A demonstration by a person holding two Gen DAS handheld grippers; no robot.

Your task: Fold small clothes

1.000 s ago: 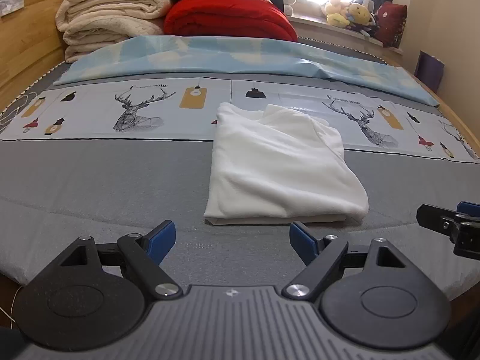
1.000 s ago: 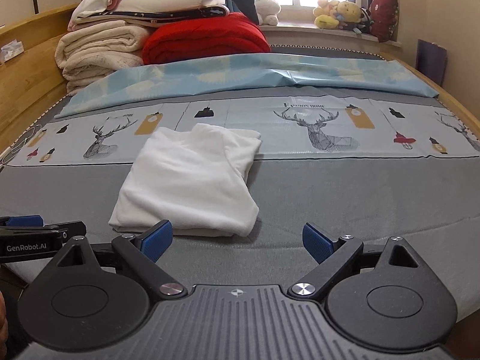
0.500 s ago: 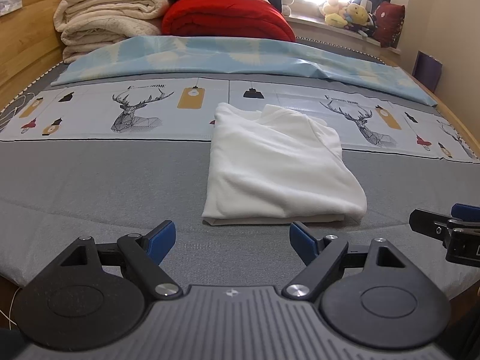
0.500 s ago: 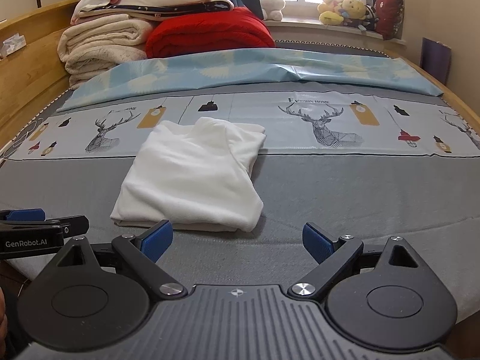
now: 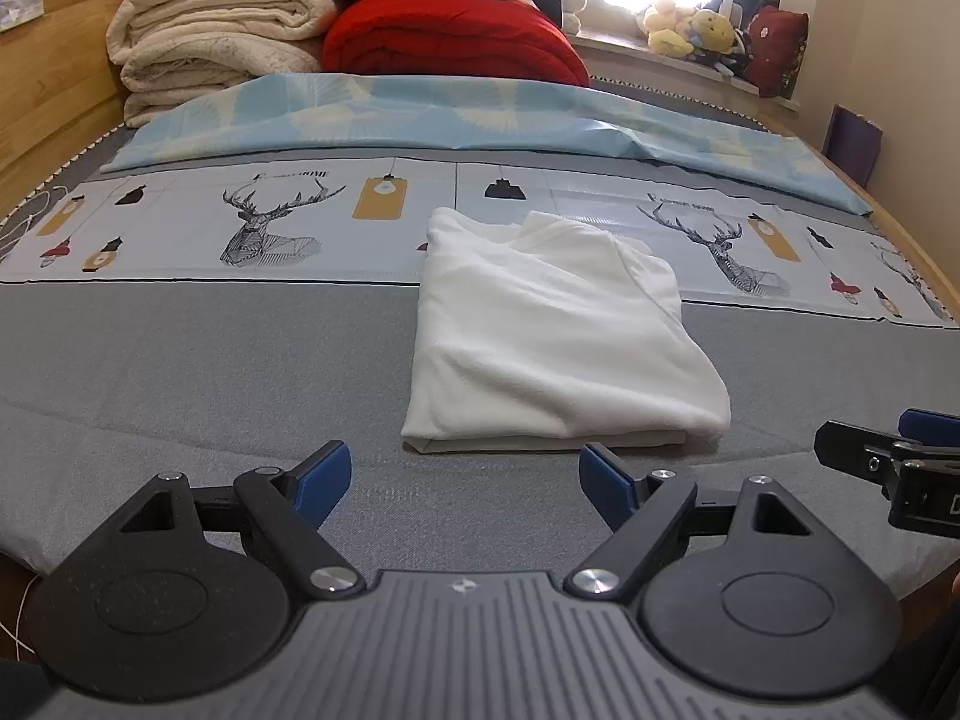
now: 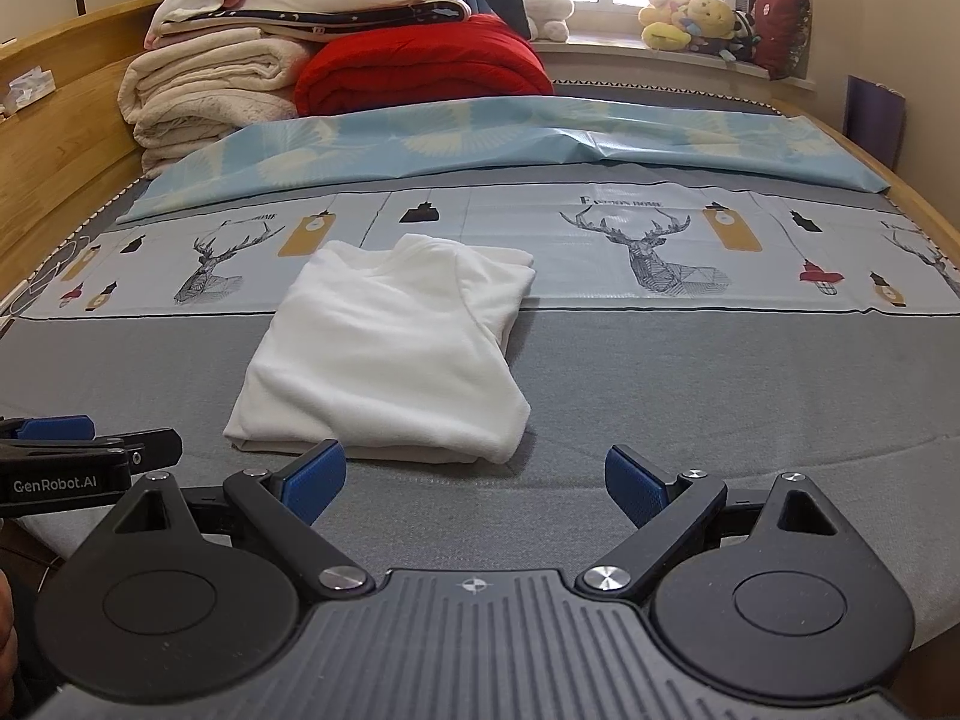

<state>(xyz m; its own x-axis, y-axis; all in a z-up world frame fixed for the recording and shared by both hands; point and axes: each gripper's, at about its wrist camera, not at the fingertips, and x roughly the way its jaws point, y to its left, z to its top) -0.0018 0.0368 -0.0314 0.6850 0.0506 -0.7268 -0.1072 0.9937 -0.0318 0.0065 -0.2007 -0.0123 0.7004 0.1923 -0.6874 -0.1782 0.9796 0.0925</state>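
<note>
A white garment (image 5: 552, 336) lies folded into a neat rectangle on the grey bed sheet (image 5: 198, 372); it also shows in the right wrist view (image 6: 390, 360). My left gripper (image 5: 465, 483) is open and empty, just short of the garment's near edge. My right gripper (image 6: 474, 483) is open and empty, near the garment's near right corner. The right gripper's fingers show at the right edge of the left wrist view (image 5: 888, 456). The left gripper's fingers show at the left edge of the right wrist view (image 6: 90, 450).
A deer-print strip (image 5: 270, 222) and a light blue cover (image 5: 420, 114) lie beyond the garment. Stacked cream blankets (image 5: 222, 42) and a red quilt (image 5: 456, 42) sit at the head. A wooden bed frame (image 5: 48, 96) runs along the left. Plush toys (image 6: 690, 24) line the windowsill.
Both grippers have drifted slightly back and toward each other's side; the folded garment has not moved. Both stay open.
</note>
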